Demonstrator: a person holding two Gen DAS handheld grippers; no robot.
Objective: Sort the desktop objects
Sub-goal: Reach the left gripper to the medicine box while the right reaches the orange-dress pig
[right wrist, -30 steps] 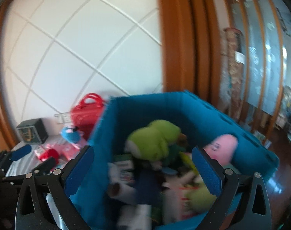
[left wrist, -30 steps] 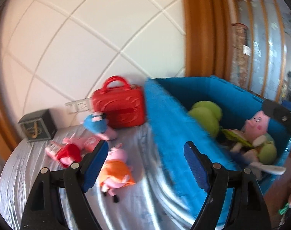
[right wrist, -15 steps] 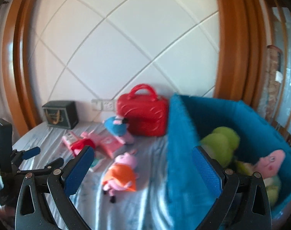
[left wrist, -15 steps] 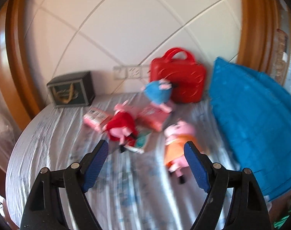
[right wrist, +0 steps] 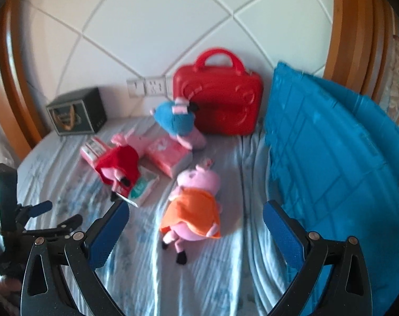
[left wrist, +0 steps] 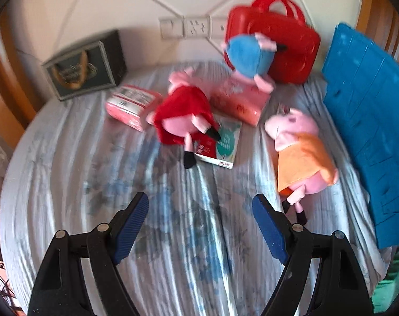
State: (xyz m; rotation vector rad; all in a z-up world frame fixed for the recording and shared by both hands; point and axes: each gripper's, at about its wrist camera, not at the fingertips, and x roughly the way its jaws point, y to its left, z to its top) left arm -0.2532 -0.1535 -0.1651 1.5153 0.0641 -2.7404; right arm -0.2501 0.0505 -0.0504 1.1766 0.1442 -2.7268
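Observation:
Three pig plush toys lie on the cloth-covered table (left wrist: 68,184): one in a red dress (left wrist: 183,115) (right wrist: 119,167), one in an orange dress (left wrist: 302,158) (right wrist: 196,205), one in blue (left wrist: 248,55) (right wrist: 177,121) against a red case (left wrist: 286,50) (right wrist: 220,102). Pink tissue packs (left wrist: 131,104) (left wrist: 239,102) (right wrist: 169,154) and a small booklet (left wrist: 220,144) (right wrist: 144,187) lie among them. My left gripper (left wrist: 199,210) hangs open above bare cloth in front of the red-dress pig. My right gripper (right wrist: 196,218) is open, its jaws standing either side of the orange-dress pig in its view, above it.
A blue fabric bin (left wrist: 370,131) (right wrist: 331,168) stands at the right. A dark box (left wrist: 86,65) (right wrist: 75,110) sits at the back left by the wall sockets (left wrist: 191,27). The left gripper's frame (right wrist: 28,221) shows at the right wrist view's left edge.
Both grippers swung left and down, away from the blue bin's inside toward the toys on the table. The toys now loom larger; both jaws kept the same width.

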